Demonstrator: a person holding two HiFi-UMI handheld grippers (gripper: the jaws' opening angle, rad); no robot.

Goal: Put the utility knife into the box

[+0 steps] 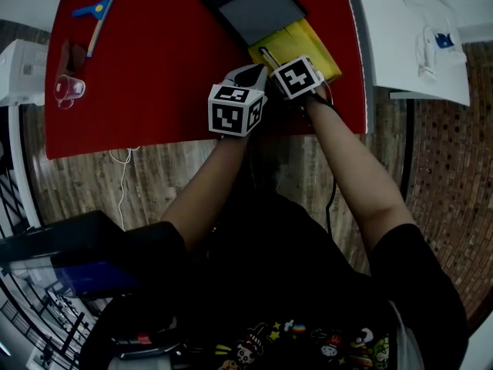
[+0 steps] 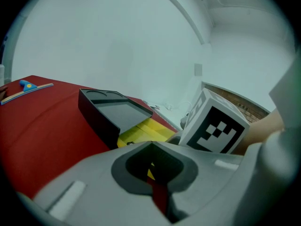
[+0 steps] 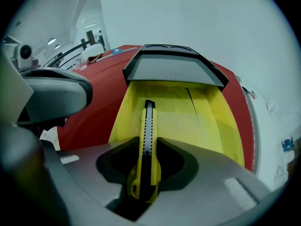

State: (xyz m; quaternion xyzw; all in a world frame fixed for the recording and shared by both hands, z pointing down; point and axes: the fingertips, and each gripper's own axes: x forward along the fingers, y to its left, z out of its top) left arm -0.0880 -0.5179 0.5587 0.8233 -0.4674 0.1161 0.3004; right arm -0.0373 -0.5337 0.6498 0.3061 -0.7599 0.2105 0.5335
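Note:
The box (image 1: 308, 45) lies on the red table (image 1: 154, 75), its yellow tray slid out from under a black lid (image 1: 258, 10). In the right gripper view the yellow utility knife (image 3: 148, 135) sticks out between the jaws of my right gripper (image 3: 146, 173), which is shut on it. The knife's tip hangs over the yellow tray (image 3: 202, 117) in front of the lid (image 3: 169, 69). My left gripper (image 1: 250, 74) hovers just left of the right one (image 1: 271, 62). The left gripper (image 2: 157, 180) has its jaws together with nothing between them, and the box (image 2: 141, 133) lies beyond it.
A clear cup (image 1: 68, 89) and a blue-tipped wooden tool (image 1: 98, 10) lie at the table's far left. A white table (image 1: 424, 37) stands to the right. The red table's near edge runs just below both grippers, and a white cable (image 1: 123, 176) hangs over it.

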